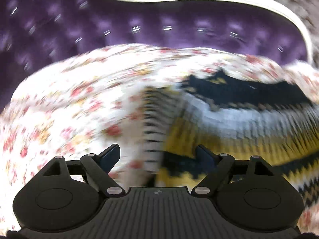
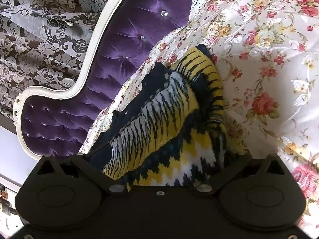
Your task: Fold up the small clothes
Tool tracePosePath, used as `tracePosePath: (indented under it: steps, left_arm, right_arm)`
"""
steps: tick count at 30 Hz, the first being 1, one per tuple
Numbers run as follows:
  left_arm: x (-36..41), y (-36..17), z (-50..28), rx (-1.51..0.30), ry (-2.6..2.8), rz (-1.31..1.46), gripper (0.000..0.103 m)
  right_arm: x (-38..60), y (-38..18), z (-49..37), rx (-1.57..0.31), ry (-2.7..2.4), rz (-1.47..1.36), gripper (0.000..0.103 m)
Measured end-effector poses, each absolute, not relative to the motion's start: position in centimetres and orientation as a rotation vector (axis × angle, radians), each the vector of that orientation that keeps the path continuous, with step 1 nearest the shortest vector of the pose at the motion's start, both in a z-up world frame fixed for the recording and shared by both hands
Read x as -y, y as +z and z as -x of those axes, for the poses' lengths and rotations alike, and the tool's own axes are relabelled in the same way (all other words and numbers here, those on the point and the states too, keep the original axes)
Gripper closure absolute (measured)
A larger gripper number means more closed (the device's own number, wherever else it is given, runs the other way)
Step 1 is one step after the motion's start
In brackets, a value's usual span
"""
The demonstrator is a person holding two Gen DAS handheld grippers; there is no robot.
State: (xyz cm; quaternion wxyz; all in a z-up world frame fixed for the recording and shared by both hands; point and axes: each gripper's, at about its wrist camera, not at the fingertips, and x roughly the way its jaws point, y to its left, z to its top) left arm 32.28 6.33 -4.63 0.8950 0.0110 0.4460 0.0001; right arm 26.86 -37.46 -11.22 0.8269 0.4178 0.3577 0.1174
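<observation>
Sweater [image 2: 159, 123] in yellow, white and dark knit lies on the floral bedspread [image 2: 269, 59]. Left gripper [image 1: 157, 157] stands open; right gripper [image 2: 159, 169] is covered by knit, state unclear.

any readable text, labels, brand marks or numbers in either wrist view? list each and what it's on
None readable in either view.
Knit garment: only a yellow, navy and white pattern, no tag showing.
Floral cover: printed roses only.
Purple tufted headboard: no lettering.
Left gripper: a small round mark on its body, too small to read; the whole left view is motion-blurred.
Right gripper: plain black, no marks.
</observation>
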Motion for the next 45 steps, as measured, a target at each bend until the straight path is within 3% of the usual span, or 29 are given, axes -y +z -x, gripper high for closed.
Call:
tracePosePath:
  steps: [10,19,32,34,36,37,38,41,45]
  left_arm:
    - [-7.1,-1.2,-29.2,-0.897,-0.051,-0.028,0.021]
    - [-0.2,-0.3,-26.2,-0.877,-0.274,-0.042,0.021]
    - [7.5,-5.6,-31.0,-0.979,-0.230,-0.119,0.021]
    - [7.5,-6.6,-31.2,-0.974,-0.218,-0.113,0.017]
    - [7.4,-6.8,-31.0,-0.946,-0.217,-0.112,0.016]
    - [7.4,-6.8,-30.9,-0.940,-0.219,-0.115,0.016]
    - [7.4,-6.8,-30.8,-0.937,-0.222,-0.120,0.016]
    - [7.2,-6.2,-30.6,-0.927,-0.237,-0.124,0.016]
    - [5.9,-5.0,-30.0,-0.903,-0.194,-0.067,0.016]
  right_arm:
    - [37.4,-11.3,-26.9,-0.759,0.255,-0.884,0.000]
    - [37.3,-11.2,-27.0,-0.760,0.260,-0.872,0.000]
    - [37.5,-11.2,-27.0,-0.768,0.271,-0.871,0.000]
    - [37.3,-11.0,-27.1,-0.774,0.264,-0.834,0.008]
    - [36.7,-10.6,-27.2,-0.794,0.235,-0.754,0.042]
    - [36.4,-10.6,-27.2,-0.807,0.208,-0.712,0.051]
    - [36.3,-10.6,-27.2,-0.813,0.189,-0.689,0.067]
    - [36.5,-10.6,-27.1,-0.801,0.186,-0.705,0.076]
    - [36.1,-9.7,-26.8,-0.775,0.184,-0.682,0.077]
